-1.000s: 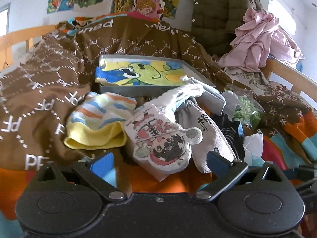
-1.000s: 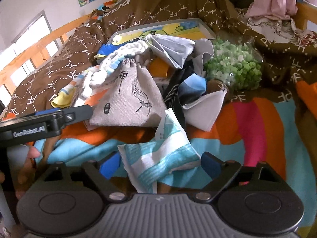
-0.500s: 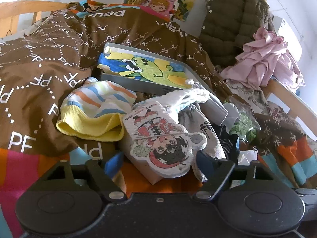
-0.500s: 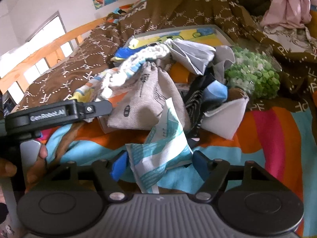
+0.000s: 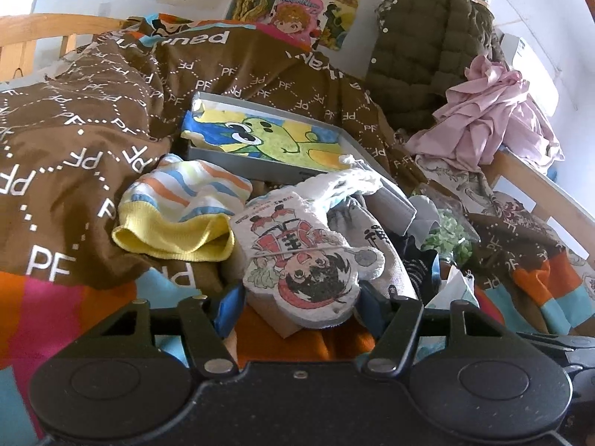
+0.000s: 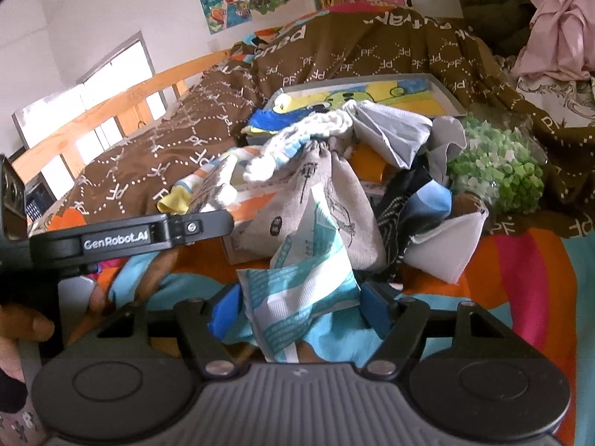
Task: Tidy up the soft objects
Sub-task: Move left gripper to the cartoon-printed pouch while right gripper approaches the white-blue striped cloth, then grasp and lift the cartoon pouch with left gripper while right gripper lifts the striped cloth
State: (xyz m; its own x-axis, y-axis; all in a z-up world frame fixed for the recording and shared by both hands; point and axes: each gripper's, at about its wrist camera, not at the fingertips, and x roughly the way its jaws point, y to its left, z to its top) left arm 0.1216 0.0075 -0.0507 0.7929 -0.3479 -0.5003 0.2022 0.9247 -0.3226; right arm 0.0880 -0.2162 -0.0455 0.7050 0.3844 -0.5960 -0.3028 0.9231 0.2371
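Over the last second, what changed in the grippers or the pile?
Both jaws have just been closing. The left gripper has narrowed around the cartoon-figure cushion; the right gripper around the teal-and-white packet. Firm contact is unclear in both. The striped cloth, grey tray and green bag stayed put.

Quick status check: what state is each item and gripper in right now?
left gripper: fingers just closing around the cartoon cushion, contact unclear
right gripper: fingers just closed in on the teal-striped packet
grey tray: holds the frog-print cloth, flat
striped cloth: crumpled
drawstring pouch: cinched, lying down
green bead bag: full
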